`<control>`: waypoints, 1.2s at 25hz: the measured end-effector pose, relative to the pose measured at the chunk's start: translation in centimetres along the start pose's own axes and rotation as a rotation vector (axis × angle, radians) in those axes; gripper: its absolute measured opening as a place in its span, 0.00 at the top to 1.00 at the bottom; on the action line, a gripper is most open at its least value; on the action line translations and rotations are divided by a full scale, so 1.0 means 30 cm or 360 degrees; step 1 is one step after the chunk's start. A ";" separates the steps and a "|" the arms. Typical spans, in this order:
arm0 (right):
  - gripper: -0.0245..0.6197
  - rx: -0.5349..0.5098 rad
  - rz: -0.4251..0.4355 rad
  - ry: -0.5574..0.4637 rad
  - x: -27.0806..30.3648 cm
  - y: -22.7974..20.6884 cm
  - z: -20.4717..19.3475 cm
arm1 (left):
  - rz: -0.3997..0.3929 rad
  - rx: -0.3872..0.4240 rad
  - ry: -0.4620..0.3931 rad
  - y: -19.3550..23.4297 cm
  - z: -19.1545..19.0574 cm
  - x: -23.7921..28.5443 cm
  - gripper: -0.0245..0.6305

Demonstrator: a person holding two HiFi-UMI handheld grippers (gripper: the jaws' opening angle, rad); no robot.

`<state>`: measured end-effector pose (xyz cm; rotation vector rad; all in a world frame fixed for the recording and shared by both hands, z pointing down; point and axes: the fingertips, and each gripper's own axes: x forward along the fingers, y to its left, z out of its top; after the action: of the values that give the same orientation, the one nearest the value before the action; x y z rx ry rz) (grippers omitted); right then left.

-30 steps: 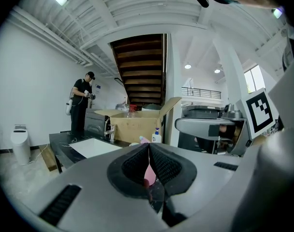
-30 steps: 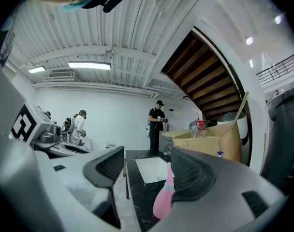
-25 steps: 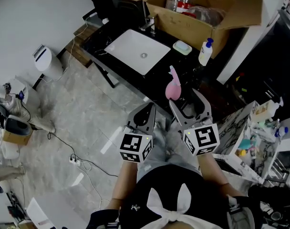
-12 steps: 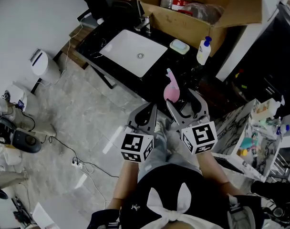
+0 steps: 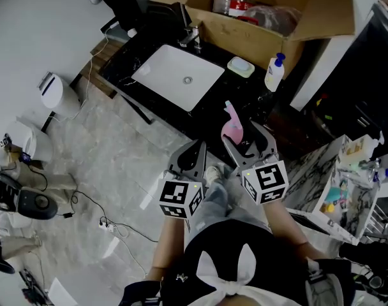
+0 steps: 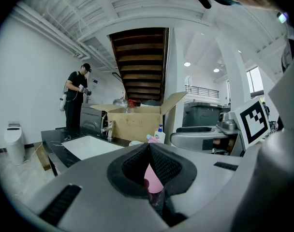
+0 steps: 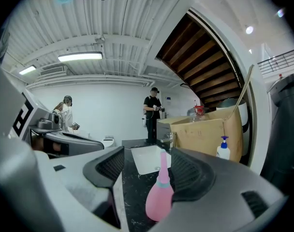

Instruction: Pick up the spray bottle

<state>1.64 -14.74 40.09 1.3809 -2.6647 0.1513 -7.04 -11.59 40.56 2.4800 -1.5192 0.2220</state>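
A pink spray bottle (image 5: pixel 231 122) stands upright near the front edge of the black counter (image 5: pixel 210 116). My right gripper (image 5: pixel 246 139) is open just short of it. In the right gripper view the bottle (image 7: pixel 159 197) shows in the gap between the two pads, touching neither; the right gripper (image 7: pixel 147 166) holds nothing. My left gripper (image 5: pixel 194 153) hangs lower left of the bottle, in front of the counter edge. Its jaws meet in the left gripper view, where the left gripper (image 6: pixel 148 148) is shut and empty and the pink bottle (image 6: pixel 153 178) peeks out behind it.
A white sink (image 5: pixel 178 78) with a faucet (image 5: pixel 193 37) is set in the counter. Behind it are a soap dish (image 5: pixel 241 67), a white pump bottle (image 5: pixel 274 72) and an open cardboard box (image 5: pixel 258 34). A person (image 6: pixel 75 105) stands far off. Cables lie on the floor (image 5: pixel 111 225).
The head view has drifted a little. My right gripper has edged slightly closer to the pink bottle. Neither gripper's jaws have changed.
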 end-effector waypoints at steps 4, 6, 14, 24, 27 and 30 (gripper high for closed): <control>0.52 0.0014 -0.0006 0.0042 0.034 -0.026 -0.026 | -0.0013 0.0002 0.0021 0.016 -0.004 0.034 0.92; 0.52 0.0022 -0.0005 0.0063 0.053 -0.035 -0.039 | -0.0010 -0.0005 0.0023 0.031 -0.003 0.047 0.92; 0.52 0.0052 -0.0002 0.0111 0.115 -0.061 -0.078 | -0.0007 -0.0012 0.0060 0.071 -0.013 0.090 0.92; 0.52 0.0090 -0.0004 0.0149 0.187 -0.081 -0.110 | 0.0016 -0.0037 0.0110 0.129 -0.042 0.120 0.92; 0.52 0.0096 -0.0006 0.0157 0.202 -0.087 -0.117 | 0.0025 -0.0045 0.0121 0.147 -0.047 0.127 0.92; 0.52 0.0104 -0.0010 0.0163 0.216 -0.095 -0.124 | 0.0032 -0.0054 0.0127 0.161 -0.052 0.134 0.92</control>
<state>0.55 -21.01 44.93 1.3610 -2.5931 0.3026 -9.55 -16.76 43.59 2.4012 -1.5036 0.2925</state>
